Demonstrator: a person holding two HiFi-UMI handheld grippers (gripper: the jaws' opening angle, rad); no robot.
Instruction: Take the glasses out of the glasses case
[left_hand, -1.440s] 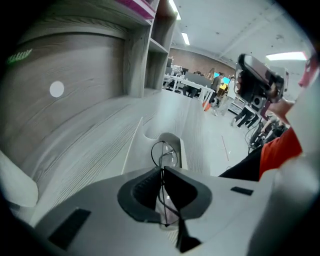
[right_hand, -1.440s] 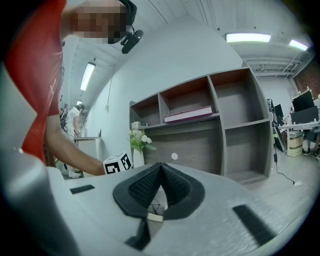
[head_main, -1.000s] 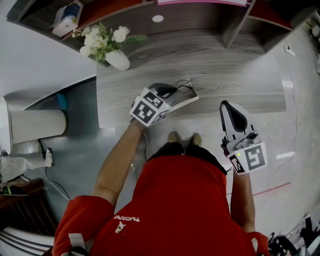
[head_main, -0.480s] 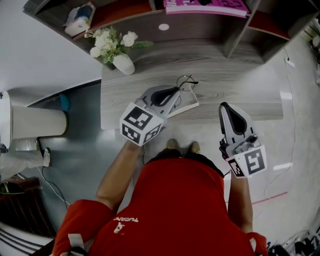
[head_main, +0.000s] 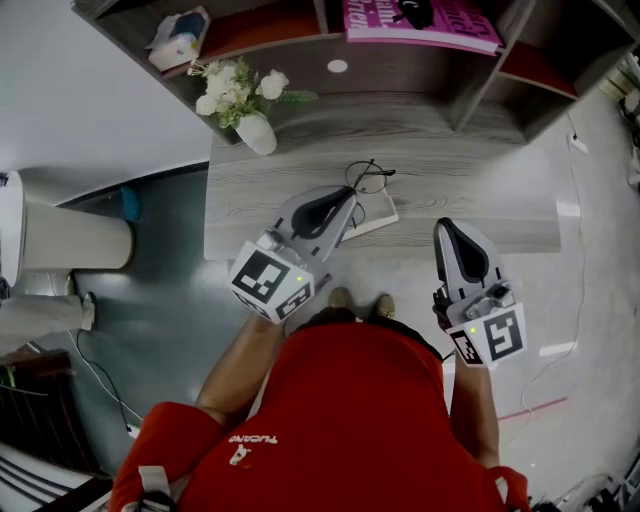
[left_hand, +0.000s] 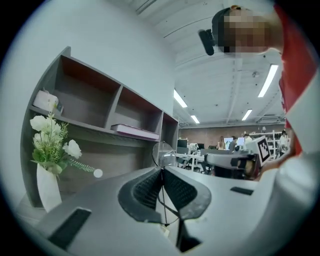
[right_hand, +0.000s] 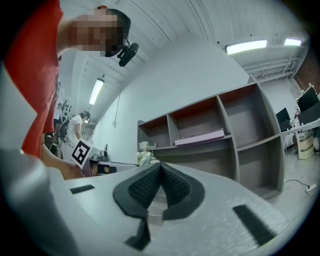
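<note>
My left gripper (head_main: 346, 204) is shut on thin black wire-framed glasses (head_main: 368, 178), holding them in the air above the grey wooden desk (head_main: 480, 190). In the left gripper view the frame wire runs between the closed pads (left_hand: 150, 187) and one round lens (left_hand: 164, 154) sticks up past the tips. The white glasses case (head_main: 378, 213) lies on the desk just beneath, partly hidden by the gripper. My right gripper (head_main: 447, 226) hangs off the desk's near edge to the right, shut with nothing in it (right_hand: 160, 166).
A white vase of white flowers (head_main: 255, 130) stands at the desk's back left. Behind it are shelves with a tissue box (head_main: 180, 35) and a pink book (head_main: 420, 20). A pale round mark (head_main: 337, 66) sits near the desk's back edge.
The left gripper has risen and drawn back toward me with the glasses, which now hang clear of the case. The right gripper has risen slightly.
</note>
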